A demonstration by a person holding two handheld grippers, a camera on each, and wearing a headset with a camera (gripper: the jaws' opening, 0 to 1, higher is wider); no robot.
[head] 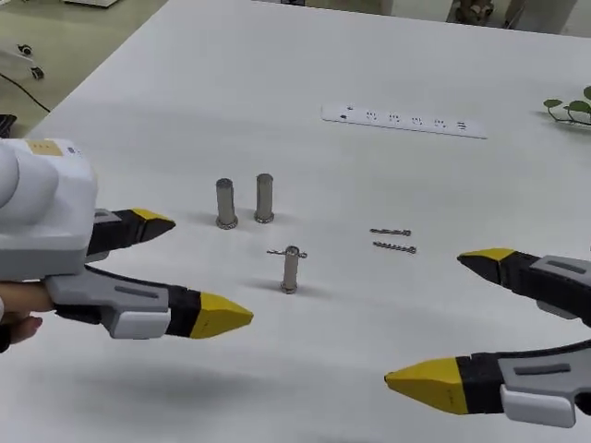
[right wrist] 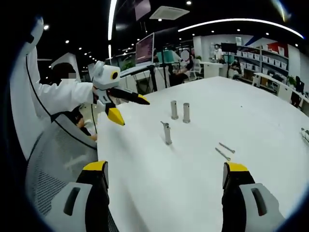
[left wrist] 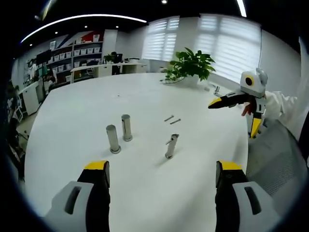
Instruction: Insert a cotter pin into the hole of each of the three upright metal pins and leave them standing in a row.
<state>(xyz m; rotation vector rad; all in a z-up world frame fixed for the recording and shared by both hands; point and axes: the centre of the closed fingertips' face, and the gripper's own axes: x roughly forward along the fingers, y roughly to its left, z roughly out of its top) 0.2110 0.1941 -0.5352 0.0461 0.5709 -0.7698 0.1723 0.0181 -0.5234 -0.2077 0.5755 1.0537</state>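
Left gripper (head: 209, 270) and right gripper (head: 424, 317) gaped wide, empty. A cottered pin (head: 291, 269) stood between them, two bare pins (head: 226, 203) beyond.

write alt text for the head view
Three upright metal pins stand on a white table; the nearest pin has a cotter pin through it, the two behind are bare. Two loose cotter pins lie to their right; the left gripper and right gripper hover open in front.
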